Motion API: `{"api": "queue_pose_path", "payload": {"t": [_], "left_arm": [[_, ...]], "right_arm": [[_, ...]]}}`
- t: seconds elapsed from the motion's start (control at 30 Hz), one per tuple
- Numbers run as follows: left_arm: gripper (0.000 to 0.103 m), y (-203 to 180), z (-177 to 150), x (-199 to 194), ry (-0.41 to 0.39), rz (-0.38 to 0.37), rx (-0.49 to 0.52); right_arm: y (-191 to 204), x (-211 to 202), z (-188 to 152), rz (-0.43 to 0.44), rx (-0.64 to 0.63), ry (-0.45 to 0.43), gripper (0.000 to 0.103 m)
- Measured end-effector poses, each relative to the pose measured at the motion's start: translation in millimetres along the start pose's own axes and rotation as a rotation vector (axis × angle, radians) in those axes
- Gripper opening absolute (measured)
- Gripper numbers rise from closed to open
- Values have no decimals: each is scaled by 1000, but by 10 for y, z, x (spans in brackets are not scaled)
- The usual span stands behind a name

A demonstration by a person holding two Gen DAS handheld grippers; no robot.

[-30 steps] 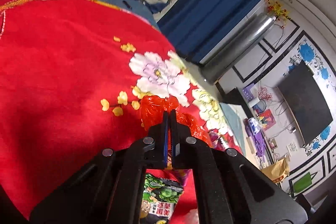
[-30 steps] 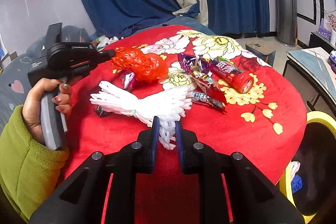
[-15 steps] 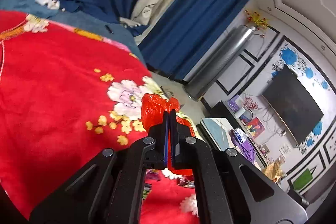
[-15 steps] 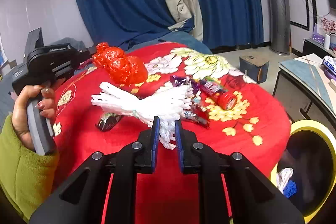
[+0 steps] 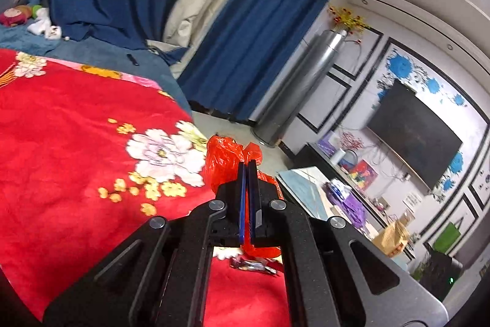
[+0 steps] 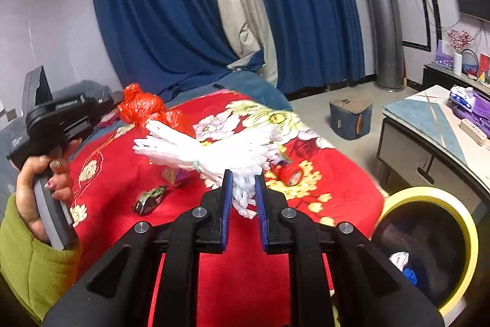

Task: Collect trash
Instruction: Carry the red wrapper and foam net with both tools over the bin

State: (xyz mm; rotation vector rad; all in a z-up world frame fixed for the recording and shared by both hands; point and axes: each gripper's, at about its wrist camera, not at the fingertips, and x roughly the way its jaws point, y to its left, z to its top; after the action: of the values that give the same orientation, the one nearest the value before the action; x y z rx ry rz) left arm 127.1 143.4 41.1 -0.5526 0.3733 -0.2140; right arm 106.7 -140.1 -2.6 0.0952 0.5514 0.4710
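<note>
My left hand-held gripper is clenched on a crumpled red plastic bag, its two blue-lined fingers pressed almost together with the plastic bunched above and below them. In the right wrist view that bag is held up off the red floral worktop, above its far left part, with my hand wrapped round the grip.

My right hand-held gripper is grasping a white foam net sleeve by its lower end; the fingers sit a little apart with the foam pinched between them, and the rest of the sleeve fans out left and right above the worktop, its left tip overlapping the red bag from this angle.

On the worktop itself I can see a dark snack wrapper towards the near left, a purple wrapper just beyond it and partly under the foam, and a red tube-shaped package to the right of the foam.

Off the worktop's right edge, down on the floor, stands a yellow-rimmed bin with a dark liner and some white and blue scraps inside.
</note>
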Motion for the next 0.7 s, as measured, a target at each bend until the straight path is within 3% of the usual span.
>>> {"api": "queue_pose_path", "payload": {"t": [0.7], "left_arm": [[0,-602,-398,226,75,-126,104]], "right_arm": [[-534,-496,-56,-146,78,-39,14]]}}
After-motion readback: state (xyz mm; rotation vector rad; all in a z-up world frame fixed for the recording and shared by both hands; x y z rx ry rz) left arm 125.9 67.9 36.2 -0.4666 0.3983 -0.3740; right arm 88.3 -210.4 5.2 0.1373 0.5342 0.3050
